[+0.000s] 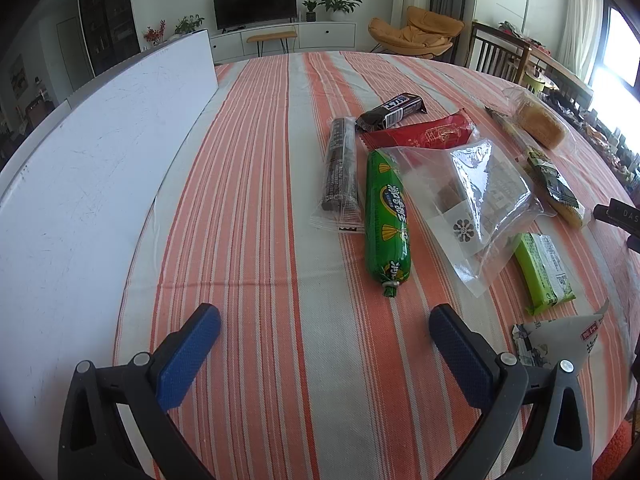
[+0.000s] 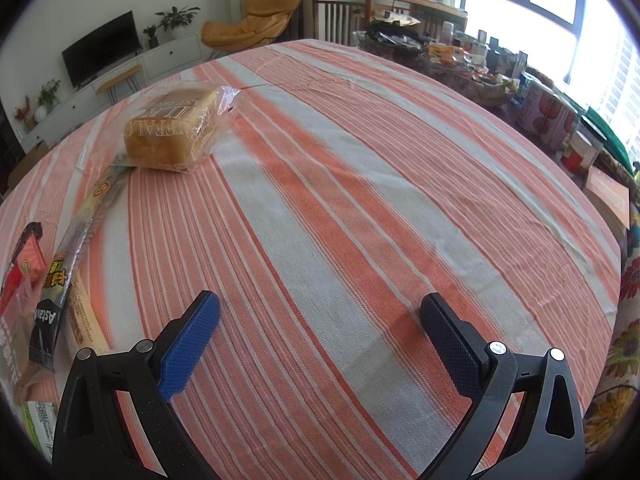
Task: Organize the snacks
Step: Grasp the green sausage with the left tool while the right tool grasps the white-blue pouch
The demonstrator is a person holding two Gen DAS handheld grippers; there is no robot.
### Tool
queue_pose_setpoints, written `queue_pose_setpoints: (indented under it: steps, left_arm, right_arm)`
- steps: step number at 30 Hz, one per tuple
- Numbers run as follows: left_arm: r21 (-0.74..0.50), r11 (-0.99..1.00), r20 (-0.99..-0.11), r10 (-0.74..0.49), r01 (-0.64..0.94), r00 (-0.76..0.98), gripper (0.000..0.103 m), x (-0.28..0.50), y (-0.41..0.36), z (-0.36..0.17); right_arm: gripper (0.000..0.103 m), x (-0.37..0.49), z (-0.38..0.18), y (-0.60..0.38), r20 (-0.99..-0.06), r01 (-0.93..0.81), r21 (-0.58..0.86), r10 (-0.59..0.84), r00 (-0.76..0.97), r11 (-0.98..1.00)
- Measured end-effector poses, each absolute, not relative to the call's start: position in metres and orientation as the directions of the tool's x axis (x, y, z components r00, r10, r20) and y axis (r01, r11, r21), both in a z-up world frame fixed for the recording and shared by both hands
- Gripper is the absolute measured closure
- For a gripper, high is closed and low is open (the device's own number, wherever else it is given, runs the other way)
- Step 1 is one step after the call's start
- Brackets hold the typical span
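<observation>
Hovering with both the left hand-held gripper and right hand-held gripper spread apart and empty, you've grasped nothing yet; the snacks lie scattered on the table, so probably reach first for the nearest, the green sausage.

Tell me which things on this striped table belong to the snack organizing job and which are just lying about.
Belong to the job:
green sausage-shaped packet
dark cookie roll in a clear sleeve
red foil wrapper
dark chocolate bar
clear plastic bag
wrapped bread loaf

Just lying about:
white board
cans and jars by the window
black television
</observation>
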State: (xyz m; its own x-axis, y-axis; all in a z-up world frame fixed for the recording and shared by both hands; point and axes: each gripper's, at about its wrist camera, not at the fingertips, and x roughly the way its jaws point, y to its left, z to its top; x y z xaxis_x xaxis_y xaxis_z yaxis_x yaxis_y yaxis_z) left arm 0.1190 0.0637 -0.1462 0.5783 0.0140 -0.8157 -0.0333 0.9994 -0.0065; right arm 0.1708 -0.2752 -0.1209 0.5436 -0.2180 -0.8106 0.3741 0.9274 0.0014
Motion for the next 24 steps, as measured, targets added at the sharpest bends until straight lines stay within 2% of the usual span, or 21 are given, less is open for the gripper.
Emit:
queue_pose_setpoints:
  steps: [24]
  left_arm:
    - [-0.014, 1.0, -0.814, 0.003, -0.025, 0.581, 0.0, 0.1194, 0.0674, -0.1456]
  right_arm:
    - [0.001, 0.1707, -0.1209, -0.2751, -0.81, 0.374, 0.001, -0.218, 0.544, 0.927]
